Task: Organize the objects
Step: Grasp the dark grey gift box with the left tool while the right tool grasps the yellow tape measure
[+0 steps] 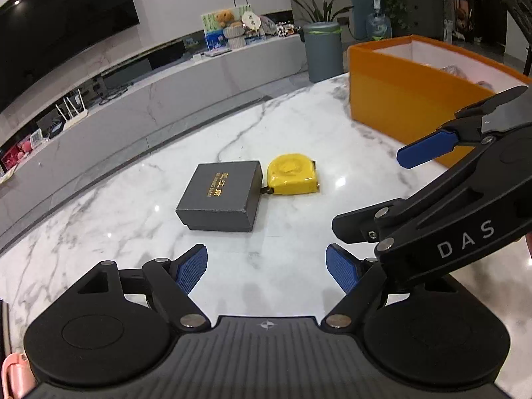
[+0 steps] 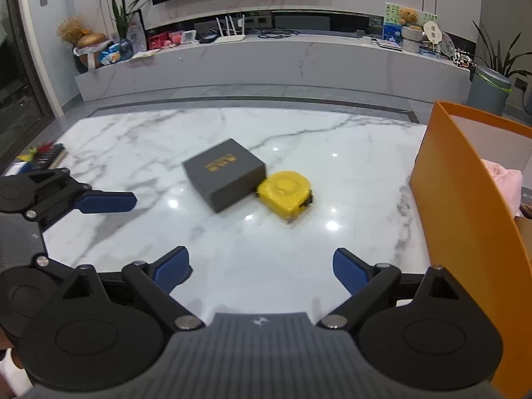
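One pink cloth (image 2: 505, 183), right-wrist view only

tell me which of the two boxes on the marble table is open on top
The orange box at the table's right edge: it has no lid and its pale inside shows. The small grey box beside the yellow tape measure is shut.

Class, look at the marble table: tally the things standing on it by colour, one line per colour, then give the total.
Grey: 1, the grey box
Yellow: 1, the tape measure
Orange: 1, the open orange bin
Total: 3, not counting the small items half-seen at the table's far left edge.
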`<action>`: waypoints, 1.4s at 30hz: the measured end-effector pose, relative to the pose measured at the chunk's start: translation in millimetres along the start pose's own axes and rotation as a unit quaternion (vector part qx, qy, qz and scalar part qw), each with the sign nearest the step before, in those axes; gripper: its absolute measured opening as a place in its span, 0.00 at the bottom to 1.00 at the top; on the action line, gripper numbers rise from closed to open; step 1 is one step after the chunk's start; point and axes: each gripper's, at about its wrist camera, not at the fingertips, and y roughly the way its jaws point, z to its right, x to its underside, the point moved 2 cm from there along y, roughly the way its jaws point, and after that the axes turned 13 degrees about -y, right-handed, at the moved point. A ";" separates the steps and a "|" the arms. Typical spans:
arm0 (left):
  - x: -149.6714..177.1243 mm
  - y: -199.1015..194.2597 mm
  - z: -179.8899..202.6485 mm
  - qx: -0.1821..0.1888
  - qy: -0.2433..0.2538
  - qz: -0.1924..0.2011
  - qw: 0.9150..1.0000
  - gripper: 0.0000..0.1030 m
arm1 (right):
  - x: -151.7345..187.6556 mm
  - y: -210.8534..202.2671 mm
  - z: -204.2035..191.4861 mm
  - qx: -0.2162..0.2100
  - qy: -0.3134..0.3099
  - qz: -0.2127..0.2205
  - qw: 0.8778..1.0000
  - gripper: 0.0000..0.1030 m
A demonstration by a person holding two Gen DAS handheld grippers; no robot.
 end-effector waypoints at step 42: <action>-18.2 60.2 -39.4 -0.021 -0.034 0.041 0.998 0.87 | -24.8 99.5 39.9 -0.023 -0.083 -0.007 0.996 0.51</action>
